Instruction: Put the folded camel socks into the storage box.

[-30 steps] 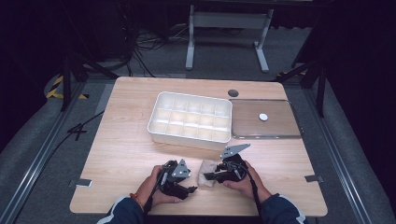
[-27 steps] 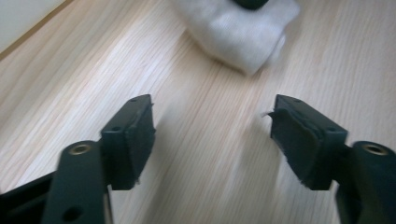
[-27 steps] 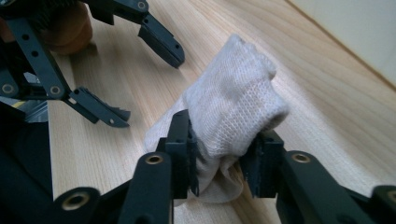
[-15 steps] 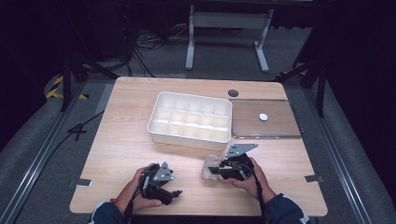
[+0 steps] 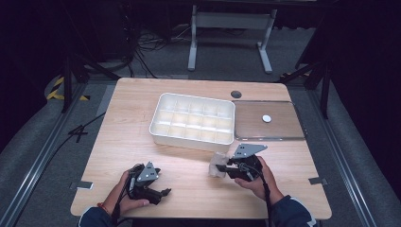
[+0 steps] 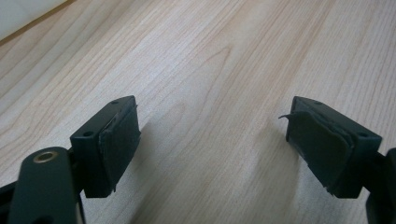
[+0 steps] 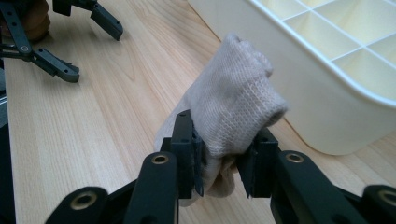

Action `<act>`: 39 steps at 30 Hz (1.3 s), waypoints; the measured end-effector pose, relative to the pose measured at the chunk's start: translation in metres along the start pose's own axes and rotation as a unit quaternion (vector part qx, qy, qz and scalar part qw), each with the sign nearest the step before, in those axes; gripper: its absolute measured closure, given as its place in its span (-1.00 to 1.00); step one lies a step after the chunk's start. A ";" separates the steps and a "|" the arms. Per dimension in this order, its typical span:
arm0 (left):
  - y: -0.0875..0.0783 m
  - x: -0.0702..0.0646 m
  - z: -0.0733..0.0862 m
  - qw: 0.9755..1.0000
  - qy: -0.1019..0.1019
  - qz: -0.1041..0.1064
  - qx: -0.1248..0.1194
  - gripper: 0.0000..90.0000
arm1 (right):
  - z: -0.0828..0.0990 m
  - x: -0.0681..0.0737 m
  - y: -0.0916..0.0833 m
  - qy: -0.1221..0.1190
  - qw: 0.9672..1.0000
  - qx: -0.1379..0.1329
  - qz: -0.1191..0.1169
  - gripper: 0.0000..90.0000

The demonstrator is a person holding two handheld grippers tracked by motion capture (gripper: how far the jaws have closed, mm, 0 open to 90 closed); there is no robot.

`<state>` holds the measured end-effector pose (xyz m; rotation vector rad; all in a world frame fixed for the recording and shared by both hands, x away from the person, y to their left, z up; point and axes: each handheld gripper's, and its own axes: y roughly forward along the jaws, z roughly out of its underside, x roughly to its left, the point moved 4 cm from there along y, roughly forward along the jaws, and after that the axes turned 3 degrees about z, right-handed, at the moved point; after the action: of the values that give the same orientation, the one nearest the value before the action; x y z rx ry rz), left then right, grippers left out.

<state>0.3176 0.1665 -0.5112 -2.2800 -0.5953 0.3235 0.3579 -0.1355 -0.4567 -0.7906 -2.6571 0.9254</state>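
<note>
Beige rolled sock [image 7: 231,112] sits clamped in the right tongs [image 7: 219,170]; left tongs [image 6: 212,144] gape wide, empty.

1. Table [image 5: 142,123]: light wood top, rounded corners, grain running lengthwise.
2. Tray [image 5: 193,138]: white, divided into rows of small compartments, standing past the middle of the table; its near wall also shows in the right gripper view [image 7: 280,88].
3. Lid [image 5: 283,127]: clear, flat, lying just right of the tray on the table, with a small white disc [image 5: 266,118] on it.
4. Hole [image 5: 236,94]: dark, round, in the tabletop near the far edge.
5. Frame [image 5: 227,21]: grey metal legs on the floor beyond the table.
6. Cables [image 5: 142,45]: black, loose on the grey floor at the far left.
7. Tape [image 5: 59,87]: yellow and black, on the floor at the left.
</note>
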 end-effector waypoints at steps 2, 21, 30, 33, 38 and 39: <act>0.001 0.000 0.000 1.000 -0.002 0.000 -0.001 -0.63 | -0.001 -0.001 -0.002 -0.005 1.000 0.001 0.003 0.57; 0.002 0.000 -0.001 1.000 -0.002 -0.002 -0.001 -0.67 | -0.016 -0.014 -0.020 -0.018 0.999 -0.018 0.039 0.58; 0.003 -0.001 -0.001 1.000 -0.004 -0.002 0.000 -0.67 | -0.026 -0.022 -0.034 -0.024 0.998 -0.029 0.054 0.57; 0.003 -0.001 -0.001 1.000 -0.003 -0.003 0.000 -0.67 | -0.030 -0.025 -0.039 -0.026 0.997 -0.032 0.059 0.57; 0.003 -0.001 -0.001 1.000 -0.003 -0.003 0.000 -0.67 | -0.039 -0.035 -0.050 -0.027 0.996 -0.034 0.074 0.57; 0.003 -0.001 -0.001 1.000 -0.003 -0.003 0.000 -0.67 | -0.041 -0.037 -0.051 -0.026 0.996 -0.035 0.075 0.57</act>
<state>0.3185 0.1636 -0.5121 -2.2779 -0.6058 0.3284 0.3821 -0.1685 -0.3941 -1.0088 -2.7189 0.9040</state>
